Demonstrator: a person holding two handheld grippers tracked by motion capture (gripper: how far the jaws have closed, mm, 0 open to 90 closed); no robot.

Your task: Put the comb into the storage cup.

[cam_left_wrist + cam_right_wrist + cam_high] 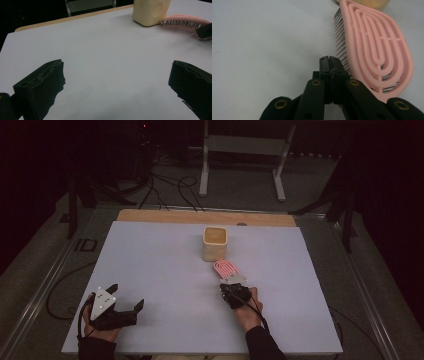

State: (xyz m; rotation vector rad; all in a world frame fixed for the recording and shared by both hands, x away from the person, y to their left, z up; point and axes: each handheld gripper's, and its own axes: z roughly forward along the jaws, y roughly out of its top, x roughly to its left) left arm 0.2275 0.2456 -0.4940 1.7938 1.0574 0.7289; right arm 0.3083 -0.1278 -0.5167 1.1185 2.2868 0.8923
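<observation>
- Both tongs sit near the front edge of the white table point(150, 270), well apart from each other.
- Left tongs point(126, 296) rest low at the front left, jaws spread wide with bare table between them.
- Right tongs point(231, 281) are pressed shut, jaws meeting with nothing between them; the pink hairbrush point(377, 50) lies just beside them, bristles toward the jaws.
- Hairbrush head reaches up to the cream-coloured cup point(215, 243), which stands upright near the far middle of the table.
</observation>
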